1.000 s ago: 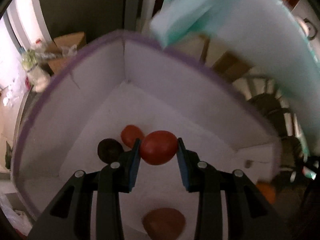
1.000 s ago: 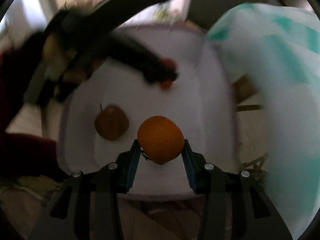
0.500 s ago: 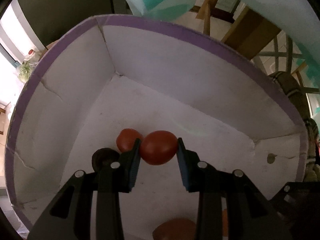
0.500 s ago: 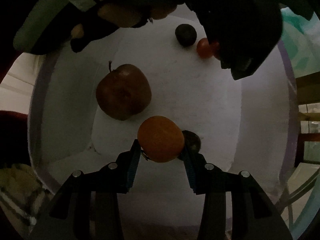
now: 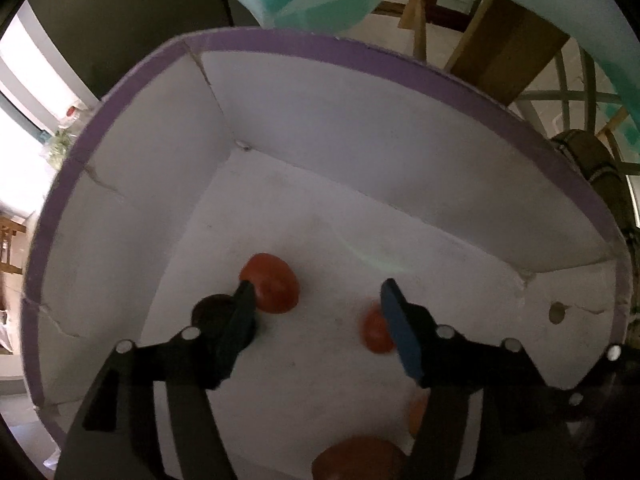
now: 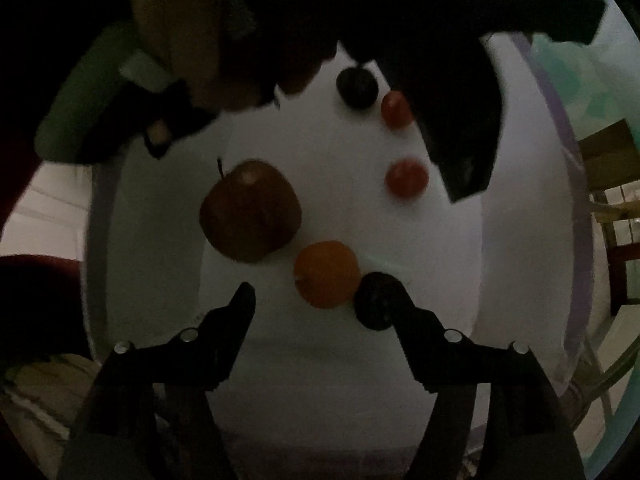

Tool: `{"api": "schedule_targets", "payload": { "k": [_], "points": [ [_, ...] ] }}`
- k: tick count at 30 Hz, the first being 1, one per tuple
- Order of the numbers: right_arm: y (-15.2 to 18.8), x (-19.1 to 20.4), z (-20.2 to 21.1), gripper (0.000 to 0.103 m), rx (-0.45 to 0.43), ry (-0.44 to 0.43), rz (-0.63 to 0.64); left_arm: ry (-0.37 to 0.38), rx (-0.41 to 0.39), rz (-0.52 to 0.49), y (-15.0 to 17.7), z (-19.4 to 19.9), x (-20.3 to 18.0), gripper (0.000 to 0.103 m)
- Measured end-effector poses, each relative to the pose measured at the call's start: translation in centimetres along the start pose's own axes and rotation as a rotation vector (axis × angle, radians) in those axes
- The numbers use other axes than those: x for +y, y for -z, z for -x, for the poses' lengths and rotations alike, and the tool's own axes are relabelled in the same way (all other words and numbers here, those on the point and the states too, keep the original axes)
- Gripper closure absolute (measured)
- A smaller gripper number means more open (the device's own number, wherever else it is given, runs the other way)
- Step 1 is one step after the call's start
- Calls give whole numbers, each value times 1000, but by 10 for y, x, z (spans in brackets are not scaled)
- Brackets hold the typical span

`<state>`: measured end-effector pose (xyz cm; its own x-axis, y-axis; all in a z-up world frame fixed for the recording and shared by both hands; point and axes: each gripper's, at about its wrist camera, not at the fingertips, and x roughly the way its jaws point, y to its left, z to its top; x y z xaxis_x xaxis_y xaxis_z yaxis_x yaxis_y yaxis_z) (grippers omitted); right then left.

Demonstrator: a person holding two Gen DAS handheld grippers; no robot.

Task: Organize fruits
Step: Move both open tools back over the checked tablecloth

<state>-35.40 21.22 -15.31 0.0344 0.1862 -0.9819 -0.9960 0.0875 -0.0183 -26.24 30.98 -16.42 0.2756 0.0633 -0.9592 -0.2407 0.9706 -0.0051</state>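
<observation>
Both tools now stand wide open with nothing between their fingers: half a second ago the left tool (image 5: 316, 300) gripped a red tomato and the right tool (image 6: 324, 300) an orange, and each has let its fruit go inside the white box (image 5: 360, 128) with the purple rim.

Taking the box as landmark: nearest the right tool, the orange (image 6: 326, 274) rests on the box floor just beyond the fingers, touching a dark round fruit (image 6: 378, 300) beside the right finger. The apple (image 6: 250, 210) sits slightly farther in, near the orange. Beyond that, the released tomato (image 6: 406, 179) lies on the floor, slightly blurred, so it may not have settled. Farthest in, a second tomato (image 6: 396, 110) sits next to a dark plum (image 6: 357, 88), towards the far wall.

With both fruits delivered, this drop-off looks complete. Whether fruit remains outside the box cannot be told.
</observation>
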Motion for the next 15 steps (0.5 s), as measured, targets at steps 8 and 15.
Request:
{"api": "schedule_targets", "payload": {
  "k": [8,15],
  "points": [
    [11,-5,66,26,-247,44,-41,-86,-61,23,3,35,-1,21],
    [27,-47,168,16,-642,238,-135,-317,-414,251,17,132,-5,7]
  ]
}}
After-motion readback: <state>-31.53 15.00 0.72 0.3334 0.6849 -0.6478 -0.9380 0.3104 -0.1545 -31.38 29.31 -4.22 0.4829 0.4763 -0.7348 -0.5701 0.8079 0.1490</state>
